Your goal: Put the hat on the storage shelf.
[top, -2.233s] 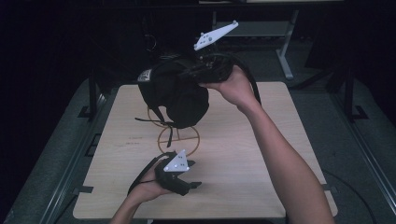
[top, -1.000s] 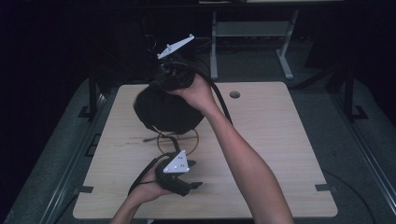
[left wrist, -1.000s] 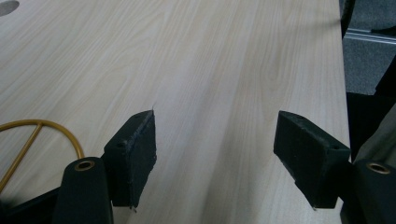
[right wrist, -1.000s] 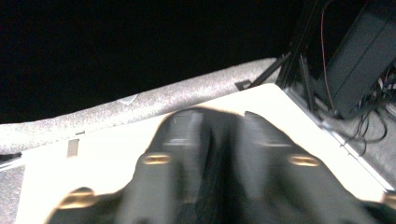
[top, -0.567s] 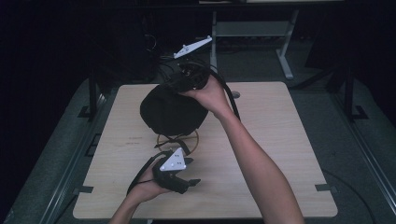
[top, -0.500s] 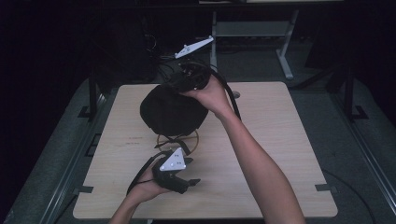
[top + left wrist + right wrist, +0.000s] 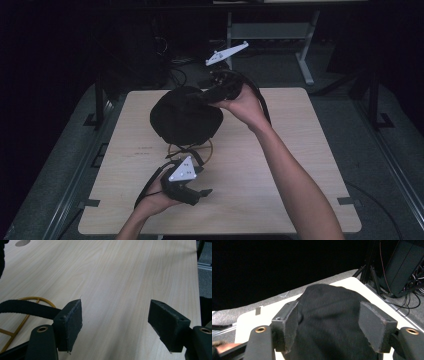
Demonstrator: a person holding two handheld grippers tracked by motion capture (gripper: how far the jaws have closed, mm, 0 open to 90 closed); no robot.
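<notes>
A black fabric hat rests on a gold wire stand in the middle of the table. My right gripper reaches it from the back right. In the right gripper view the hat lies between the jaws. They have just been opening, and the right gripper no longer pinches the cloth. My left gripper lies low near the front edge. The left gripper is open over bare wood, with the gold wire stand and a black strap to its left.
The light wooden table has free room on its right half and a cable hole at the back. White frame legs stand on the floor behind it. Dark equipment and cables sit beyond the table's corner.
The right hand and gripper have shifted to the right, away from the hat's far left side. The hat has stayed on the stand. The left hand has kept still.
</notes>
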